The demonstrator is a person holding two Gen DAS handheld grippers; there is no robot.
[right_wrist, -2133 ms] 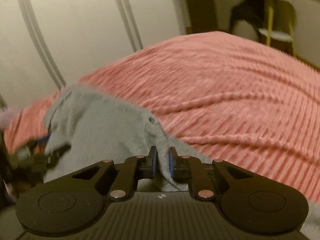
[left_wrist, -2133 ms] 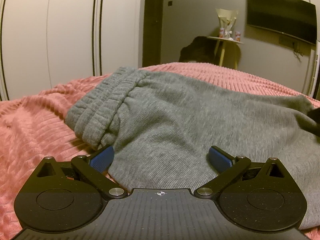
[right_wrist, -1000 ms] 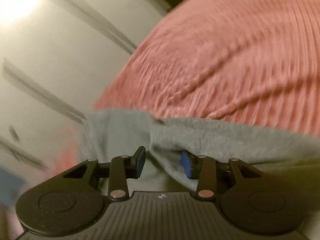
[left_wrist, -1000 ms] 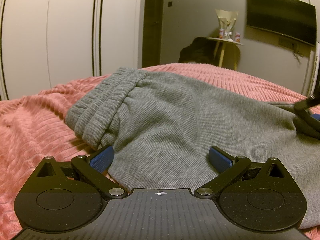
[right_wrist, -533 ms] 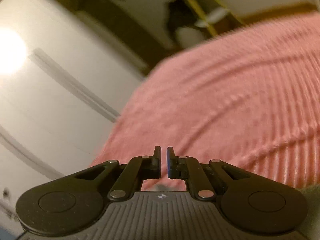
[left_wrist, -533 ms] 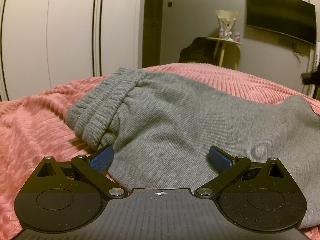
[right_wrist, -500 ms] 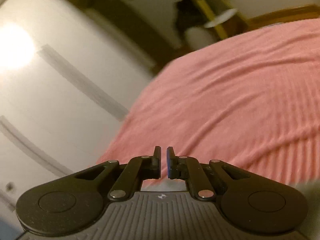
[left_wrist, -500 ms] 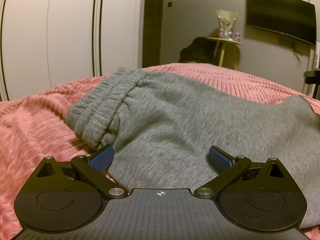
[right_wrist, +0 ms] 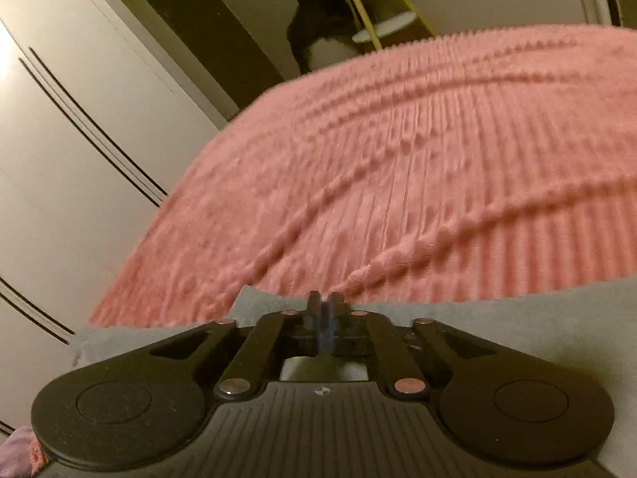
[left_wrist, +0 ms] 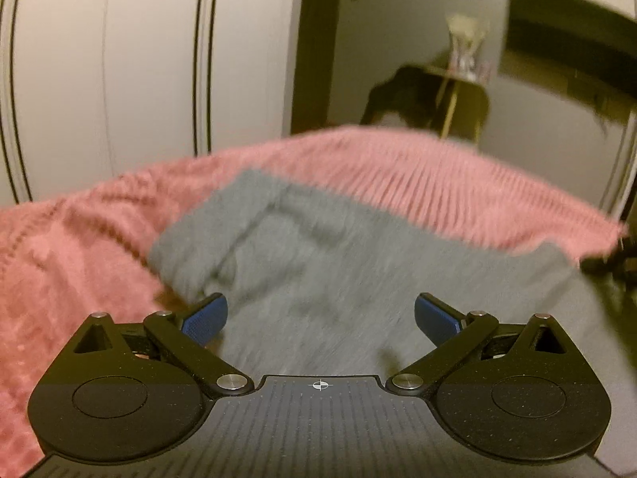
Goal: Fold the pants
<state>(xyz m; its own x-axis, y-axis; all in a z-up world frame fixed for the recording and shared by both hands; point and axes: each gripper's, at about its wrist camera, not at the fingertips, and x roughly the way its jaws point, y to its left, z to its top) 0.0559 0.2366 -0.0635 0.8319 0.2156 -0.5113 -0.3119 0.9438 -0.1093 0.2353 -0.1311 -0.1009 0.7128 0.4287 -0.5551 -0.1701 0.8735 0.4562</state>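
Pants [left_wrist: 338,263] lay on blanket [left_wrist: 438,175] across bed, just ahead of left gripper [left_wrist: 320,314]. Right gripper [right_wrist: 324,310] hovered over pants' far edge, blanket stretching beyond. Wardrobe [left_wrist: 119,71] stood behind bed at left, doorway [left_wrist: 314,47] right of it. Side table [left_wrist: 462,91] stood behind bed at right, TV [left_wrist: 569,32] above it on wall.

Dim warm indoor light, yellowish cast in both views. Left wrist view: heavy motion blur across the pants [left_wrist: 318,263], blanket [left_wrist: 438,175] and background; only the gripper body at the bottom is sharp. Right wrist view: milder blur, blanket ribs smeared. Glare blows out the wardrobe [right_wrist: 24,63] at the left edge. Strong fisheye bending on wardrobe lines; dark vignette in the corners.
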